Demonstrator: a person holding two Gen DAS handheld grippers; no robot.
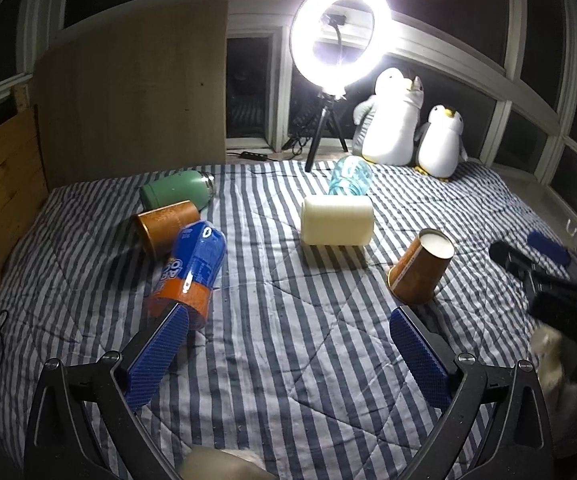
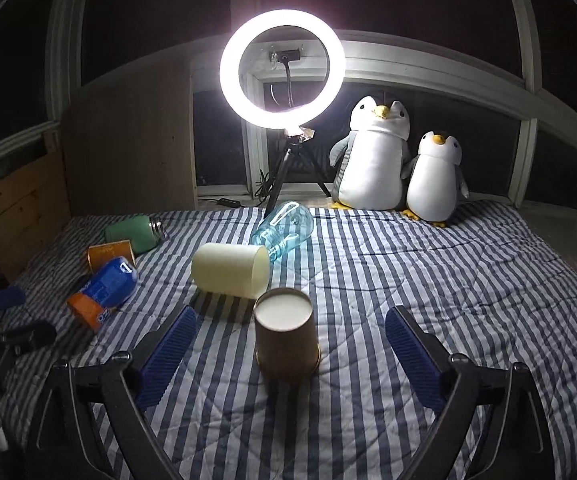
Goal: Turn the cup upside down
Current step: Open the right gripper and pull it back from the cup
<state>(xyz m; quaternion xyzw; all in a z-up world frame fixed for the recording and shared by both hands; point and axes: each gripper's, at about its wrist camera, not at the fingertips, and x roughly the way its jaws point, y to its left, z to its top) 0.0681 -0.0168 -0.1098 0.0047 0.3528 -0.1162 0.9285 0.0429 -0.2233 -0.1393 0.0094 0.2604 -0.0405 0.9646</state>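
Observation:
A brown paper cup (image 2: 287,336) stands upside down on the striped bedspread, its white base facing up. It sits between and just ahead of the blue fingers of my right gripper (image 2: 290,322), which is open and apart from it. In the left wrist view the same cup (image 1: 422,268) stands ahead of the right finger of my left gripper (image 1: 290,318), which is open and empty. A second brown cup (image 1: 164,226) lies on its side at the left.
A cream cylinder (image 2: 230,270), a clear blue jar (image 2: 284,230), a green flask (image 2: 134,232) and a blue-orange can (image 2: 102,294) lie on the bedspread (image 2: 428,280). A ring light on a tripod (image 2: 282,66) and two plush penguins (image 2: 372,156) stand at the back.

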